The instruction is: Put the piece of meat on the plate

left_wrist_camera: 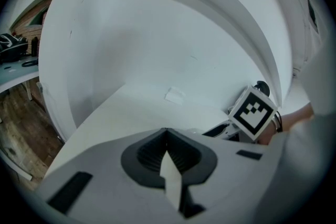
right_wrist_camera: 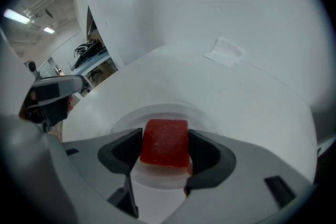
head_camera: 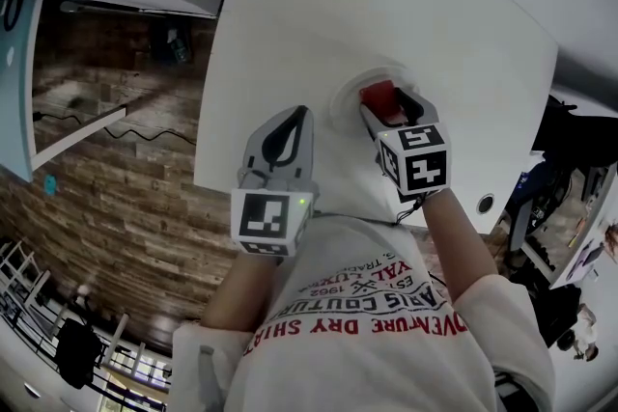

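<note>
A red block of meat sits between the jaws of my right gripper, which is shut on it just above the white plate. In the head view the meat shows red over the plate near the middle of the white table, with the right gripper around it. My left gripper hovers to the left of the plate, shut with nothing held. Seen from the left gripper view, its own jaws meet at the left gripper tip, and the right gripper's marker cube is at the right.
The white table has an edge at the left over a wooden floor. A small white paper patch lies on the table beyond the plate. A white wall panel rises behind. Office clutter stands at the far right.
</note>
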`<state>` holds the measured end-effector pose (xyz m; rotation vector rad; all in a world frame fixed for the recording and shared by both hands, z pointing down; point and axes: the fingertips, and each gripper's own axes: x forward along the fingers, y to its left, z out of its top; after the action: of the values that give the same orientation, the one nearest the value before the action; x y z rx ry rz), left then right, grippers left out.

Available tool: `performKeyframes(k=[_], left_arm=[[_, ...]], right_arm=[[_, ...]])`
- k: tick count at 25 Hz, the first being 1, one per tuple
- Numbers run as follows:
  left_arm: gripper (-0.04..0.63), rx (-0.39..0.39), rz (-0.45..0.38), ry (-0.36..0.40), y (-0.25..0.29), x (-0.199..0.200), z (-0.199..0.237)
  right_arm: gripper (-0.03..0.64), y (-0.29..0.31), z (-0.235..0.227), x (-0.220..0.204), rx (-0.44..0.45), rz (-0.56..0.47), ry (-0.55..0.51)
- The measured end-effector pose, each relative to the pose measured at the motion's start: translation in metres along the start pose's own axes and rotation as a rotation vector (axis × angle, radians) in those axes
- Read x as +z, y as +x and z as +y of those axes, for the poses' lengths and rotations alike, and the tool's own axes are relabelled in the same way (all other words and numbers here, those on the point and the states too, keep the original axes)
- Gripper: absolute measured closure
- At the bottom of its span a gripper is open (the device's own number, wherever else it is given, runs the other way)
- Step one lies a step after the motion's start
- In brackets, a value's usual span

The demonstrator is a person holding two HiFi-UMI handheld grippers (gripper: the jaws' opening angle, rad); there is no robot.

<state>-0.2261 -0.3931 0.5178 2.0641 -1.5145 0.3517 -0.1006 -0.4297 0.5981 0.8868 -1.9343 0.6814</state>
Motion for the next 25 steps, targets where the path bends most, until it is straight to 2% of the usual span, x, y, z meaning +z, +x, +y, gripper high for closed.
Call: performKeyframes(k=[6, 9, 14, 16, 19, 25], left_arm=[[0.591, 0.001, -0.012, 0.015, -0.008, 0.002, -0.002], [0.591, -0.005, -0.021, 0.026, -0.013, 0.007, -0.007], [0.591, -0.014, -0.049, 0.044, -0.022, 0.021, -0.015], [0.591, -0.018, -0.065, 0.055, -0.025, 0.031, -0.021], [0.591, -0.032, -0.097, 0.078, -0.03, 0.048, -0.033], [0.591, -0.076, -0.159, 0.133, -0.039, 0.079, -0.064]], right_arm=[[0.32, -0.001, 0.005, 0.004, 0.002, -0.052, -0.011], [0.302, -0.013, 0.009, 0.011, 0.001, -0.117, -0.002], [0.31, -0.053, 0.01, 0.031, -0.017, -0.271, 0.057], [0.439, -0.073, 0.01, 0.038, -0.012, -0.333, 0.08], [0.56, -0.103, 0.007, 0.045, -0.026, -0.413, 0.111], [0.604, -0.151, 0.003, 0.057, -0.036, -0.519, 0.115]])
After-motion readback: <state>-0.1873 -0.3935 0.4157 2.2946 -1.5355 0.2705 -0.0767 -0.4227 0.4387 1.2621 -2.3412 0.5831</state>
